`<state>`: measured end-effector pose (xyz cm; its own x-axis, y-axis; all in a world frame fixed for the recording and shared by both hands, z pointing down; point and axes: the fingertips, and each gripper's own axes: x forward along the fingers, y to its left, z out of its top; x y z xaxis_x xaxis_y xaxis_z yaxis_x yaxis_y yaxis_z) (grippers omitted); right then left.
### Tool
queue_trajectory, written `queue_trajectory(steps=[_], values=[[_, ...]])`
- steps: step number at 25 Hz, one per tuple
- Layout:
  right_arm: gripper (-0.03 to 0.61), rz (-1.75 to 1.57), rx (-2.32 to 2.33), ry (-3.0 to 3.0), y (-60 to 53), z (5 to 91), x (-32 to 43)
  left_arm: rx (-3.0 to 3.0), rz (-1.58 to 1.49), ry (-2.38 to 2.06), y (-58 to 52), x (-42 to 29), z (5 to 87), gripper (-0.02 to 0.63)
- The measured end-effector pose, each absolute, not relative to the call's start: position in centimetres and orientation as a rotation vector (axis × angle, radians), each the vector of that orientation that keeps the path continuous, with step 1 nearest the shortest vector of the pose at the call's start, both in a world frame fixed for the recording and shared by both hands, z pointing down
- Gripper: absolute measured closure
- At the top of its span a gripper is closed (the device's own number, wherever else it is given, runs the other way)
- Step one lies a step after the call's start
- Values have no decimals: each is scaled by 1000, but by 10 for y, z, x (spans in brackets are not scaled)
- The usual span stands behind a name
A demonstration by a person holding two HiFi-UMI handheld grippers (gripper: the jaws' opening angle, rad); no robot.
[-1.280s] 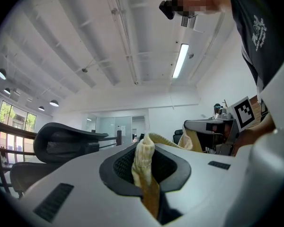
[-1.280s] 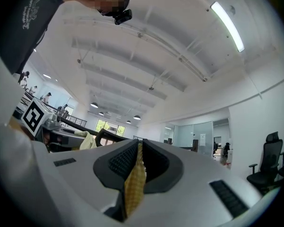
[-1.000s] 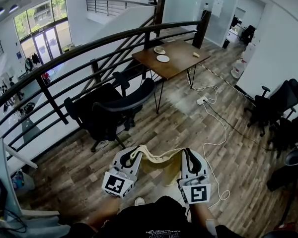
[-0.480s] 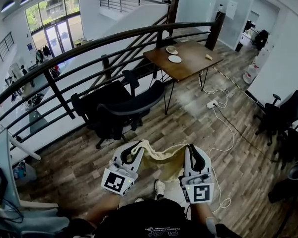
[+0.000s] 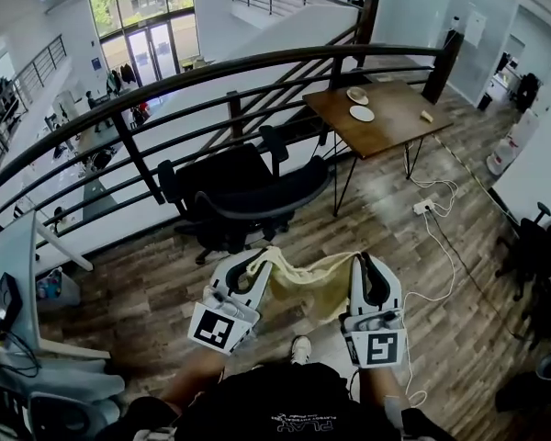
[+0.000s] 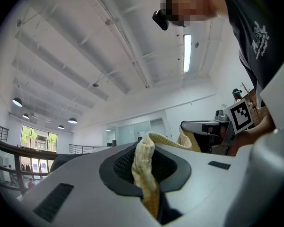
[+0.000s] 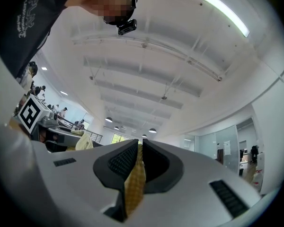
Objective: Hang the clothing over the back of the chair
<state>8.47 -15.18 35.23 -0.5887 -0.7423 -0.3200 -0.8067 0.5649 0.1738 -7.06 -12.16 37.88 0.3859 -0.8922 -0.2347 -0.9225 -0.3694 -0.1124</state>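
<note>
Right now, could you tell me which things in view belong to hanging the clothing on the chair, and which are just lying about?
Job in hand:
yellow garment, pinched in the left tool and right tool
black chair

Lying about:
wooden table
plates
railing

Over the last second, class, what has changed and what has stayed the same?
The left claw and right claw have carried the yellow garment toward the black chair, which is now nearer in the head view. Both stay shut on the cloth, stretched between them; nothing was let go. The chair stands as before.
</note>
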Motion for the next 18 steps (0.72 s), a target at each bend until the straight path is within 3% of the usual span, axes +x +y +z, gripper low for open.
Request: queue_trajectory(steps=[18], values=[[538, 487, -912, 2674, -253, 331, 79, -2123, 99, 1921, -183, -79, 350, 572]])
